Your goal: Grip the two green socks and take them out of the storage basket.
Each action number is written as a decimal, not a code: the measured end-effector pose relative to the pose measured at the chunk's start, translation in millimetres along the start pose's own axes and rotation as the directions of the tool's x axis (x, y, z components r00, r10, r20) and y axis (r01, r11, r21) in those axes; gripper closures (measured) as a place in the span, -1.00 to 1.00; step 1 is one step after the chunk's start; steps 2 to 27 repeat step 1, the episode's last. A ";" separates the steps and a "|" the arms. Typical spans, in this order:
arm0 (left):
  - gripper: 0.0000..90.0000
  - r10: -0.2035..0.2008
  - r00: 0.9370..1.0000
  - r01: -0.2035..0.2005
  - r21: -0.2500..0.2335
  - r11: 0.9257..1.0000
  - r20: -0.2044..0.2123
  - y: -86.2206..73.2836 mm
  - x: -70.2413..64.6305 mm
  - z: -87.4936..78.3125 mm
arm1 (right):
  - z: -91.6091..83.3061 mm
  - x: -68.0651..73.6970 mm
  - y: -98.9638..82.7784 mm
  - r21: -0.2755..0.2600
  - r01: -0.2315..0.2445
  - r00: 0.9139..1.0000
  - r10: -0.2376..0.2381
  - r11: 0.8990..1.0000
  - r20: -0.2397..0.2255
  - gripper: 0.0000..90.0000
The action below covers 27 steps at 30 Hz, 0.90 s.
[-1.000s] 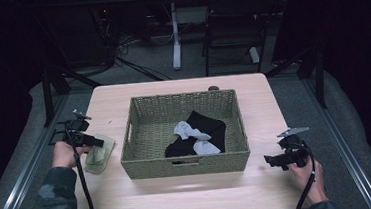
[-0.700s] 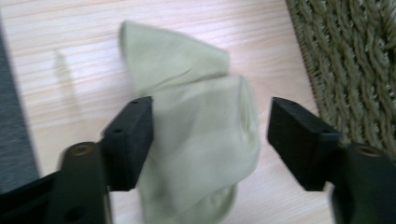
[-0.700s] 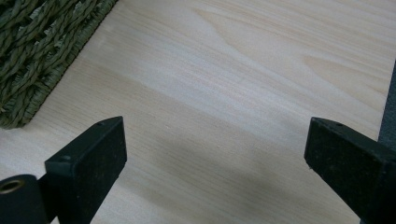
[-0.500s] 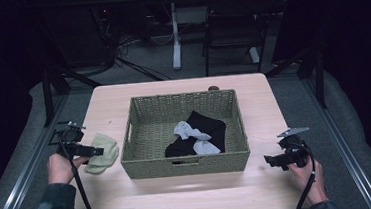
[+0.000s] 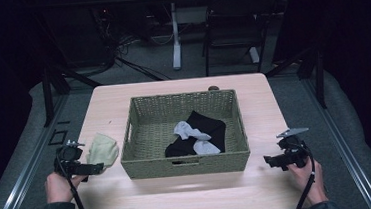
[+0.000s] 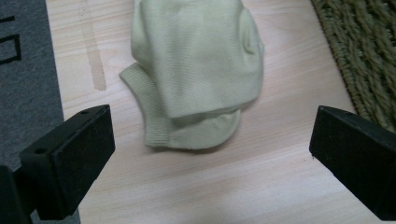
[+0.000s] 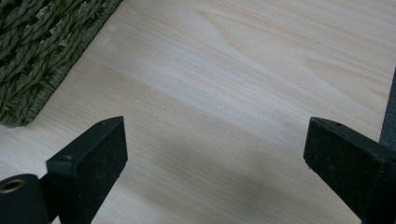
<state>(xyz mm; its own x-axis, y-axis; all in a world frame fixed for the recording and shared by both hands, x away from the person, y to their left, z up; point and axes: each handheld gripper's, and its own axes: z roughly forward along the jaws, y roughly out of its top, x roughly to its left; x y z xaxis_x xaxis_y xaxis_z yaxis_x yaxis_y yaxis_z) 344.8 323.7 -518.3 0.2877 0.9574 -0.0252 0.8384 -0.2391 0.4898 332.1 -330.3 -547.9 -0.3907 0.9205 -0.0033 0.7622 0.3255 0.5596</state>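
We have drawn our left gripper [image 5: 94, 168] back off the sock [image 5: 102, 148], jaws wide apart. The sock lies loose on the table [image 5: 180, 195], at nine o'clock just beside the basket [image 5: 185, 162]. A second ago we hovered over it. Our right gripper [image 5: 271, 161], jaws apart, stayed at four o'clock.

Pale sock [image 5: 103, 149] beside basket [image 5: 143, 163]; inside, seemingly grey and black socks.

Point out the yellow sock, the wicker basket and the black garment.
yellow sock [image 6: 196, 60], left gripper view, middle of its folded body
wicker basket [image 5: 185, 164], high view, near wall
black garment [image 5: 210, 125], high view, upper part
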 end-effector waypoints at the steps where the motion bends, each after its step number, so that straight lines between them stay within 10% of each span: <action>1: -1.00 -0.005 1.000 0.005 -0.005 1.000 -0.001 -0.4 0.4 0.6 | 0.0 0.0 0.0 -0.001 0.001 1.000 -0.001 1.000 0.000 -0.88; 27: -1.00 -0.005 1.000 0.005 -0.005 1.000 -0.001 -0.4 0.4 0.6 | 0.0 0.0 0.0 -0.001 0.001 1.000 -0.001 1.000 0.000 -0.88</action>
